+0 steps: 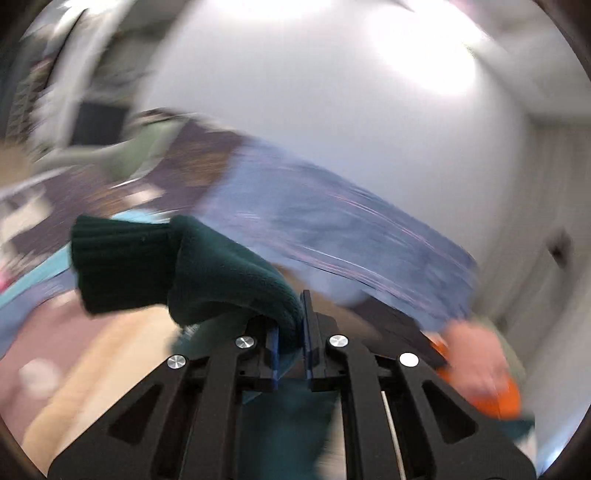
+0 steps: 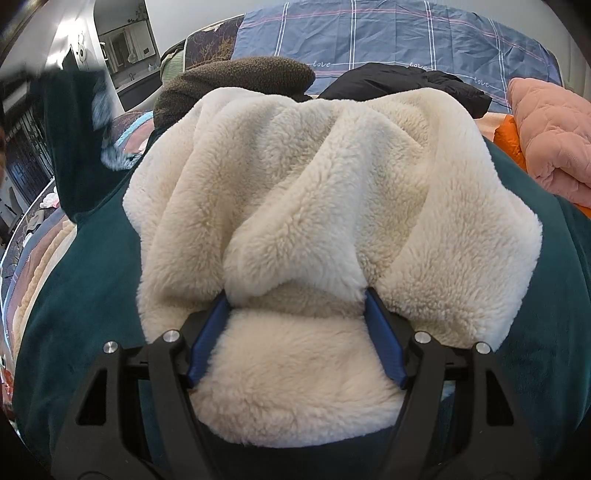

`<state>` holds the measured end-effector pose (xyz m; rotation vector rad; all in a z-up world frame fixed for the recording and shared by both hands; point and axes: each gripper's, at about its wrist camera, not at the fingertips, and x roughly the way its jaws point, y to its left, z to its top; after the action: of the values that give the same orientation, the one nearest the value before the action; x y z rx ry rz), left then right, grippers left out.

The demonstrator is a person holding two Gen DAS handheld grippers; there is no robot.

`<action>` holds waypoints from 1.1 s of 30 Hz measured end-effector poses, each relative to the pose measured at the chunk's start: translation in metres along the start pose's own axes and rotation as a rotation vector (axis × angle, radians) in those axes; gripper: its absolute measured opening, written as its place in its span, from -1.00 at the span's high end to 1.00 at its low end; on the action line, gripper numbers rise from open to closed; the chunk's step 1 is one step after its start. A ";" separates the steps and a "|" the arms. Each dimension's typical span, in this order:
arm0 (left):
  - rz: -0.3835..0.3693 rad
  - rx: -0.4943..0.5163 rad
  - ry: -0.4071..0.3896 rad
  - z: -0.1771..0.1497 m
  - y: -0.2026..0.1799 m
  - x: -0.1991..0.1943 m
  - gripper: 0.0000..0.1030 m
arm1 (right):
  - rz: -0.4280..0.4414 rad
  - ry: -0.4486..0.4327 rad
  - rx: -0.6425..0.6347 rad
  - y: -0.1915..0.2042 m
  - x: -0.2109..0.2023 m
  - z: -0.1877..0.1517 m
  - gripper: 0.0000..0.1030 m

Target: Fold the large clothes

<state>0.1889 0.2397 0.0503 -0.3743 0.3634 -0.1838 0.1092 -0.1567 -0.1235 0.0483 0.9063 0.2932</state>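
Observation:
A dark green garment with a cream fleece lining (image 2: 295, 206) lies spread on the bed, its green outer cloth (image 2: 85, 280) showing on both sides. My right gripper (image 2: 295, 299) is open, its blue pads (image 2: 205, 339) wide apart with the cream fleece bunched between them. My left gripper (image 1: 291, 325) is shut on the green sleeve (image 1: 221, 273), whose ribbed cuff (image 1: 122, 258) sticks out to the left; it is lifted in the air. The raised sleeve also shows blurred in the right wrist view (image 2: 74, 147). The left wrist view is motion-blurred.
On the bed beyond the garment lie a brown fleece piece (image 2: 236, 77), a black jacket (image 2: 406, 81), a pink quilted item (image 2: 550, 133) over orange cloth (image 2: 508, 138), and a blue plaid cover (image 2: 388, 33). A doorway (image 2: 125, 40) is far left.

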 end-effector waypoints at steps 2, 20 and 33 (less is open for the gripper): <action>-0.118 0.108 0.066 -0.020 -0.068 0.019 0.81 | 0.009 -0.006 0.009 -0.002 -0.002 0.000 -0.42; -0.266 0.353 0.384 -0.167 -0.173 0.048 0.22 | 0.145 -0.125 0.374 -0.101 -0.082 0.022 -0.42; 0.129 0.160 0.316 -0.148 -0.027 -0.017 -0.08 | 0.197 -0.026 0.406 -0.101 -0.014 0.081 0.86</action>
<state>0.1139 0.1716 -0.0626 -0.1619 0.6783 -0.1446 0.1876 -0.2510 -0.0793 0.5168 0.9253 0.2863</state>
